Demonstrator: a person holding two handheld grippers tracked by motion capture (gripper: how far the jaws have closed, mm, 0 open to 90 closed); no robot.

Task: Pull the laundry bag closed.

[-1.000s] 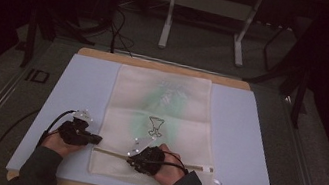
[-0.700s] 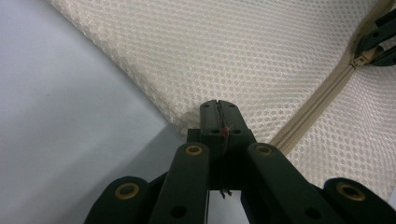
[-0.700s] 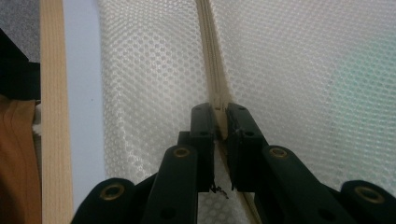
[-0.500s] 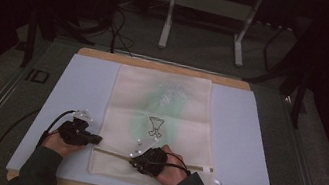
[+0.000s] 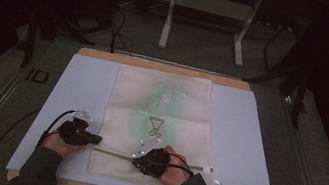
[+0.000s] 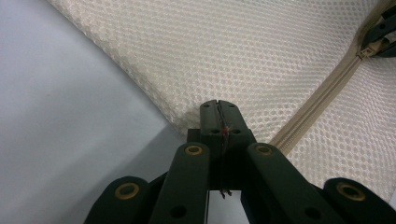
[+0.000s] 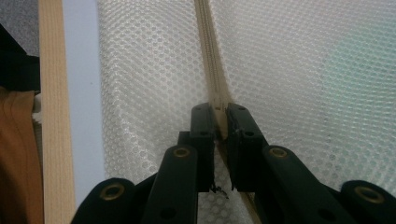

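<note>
Cream mesh laundry bag, flat on the pale blue pad of the counter, near edge close to the person's side. Faint green shape and a small dark printed emblem visible through the upper layer. Beige zipper running across the bag's near end, parallel to the counter's front edge.

Left tongs at the bag's near left corner, pressed together on the mesh edge; in the left gripper view jaws fully closed with a fold of mesh pinched between them, just beside where the zipper tape begins. Zipper pull farther along the tape, at the upper right of that view, met by a dark gripper part there.

Right tongs on the zipper line near the bag's middle, hand resting on the mesh. In the right gripper view, jaws nearly together, pinching the zipper right where the closed teeth run away up the frame; mesh slightly bunched to either side of the grip. Wooden edge strip of the counter and blue pad at the left of that view.
</note>
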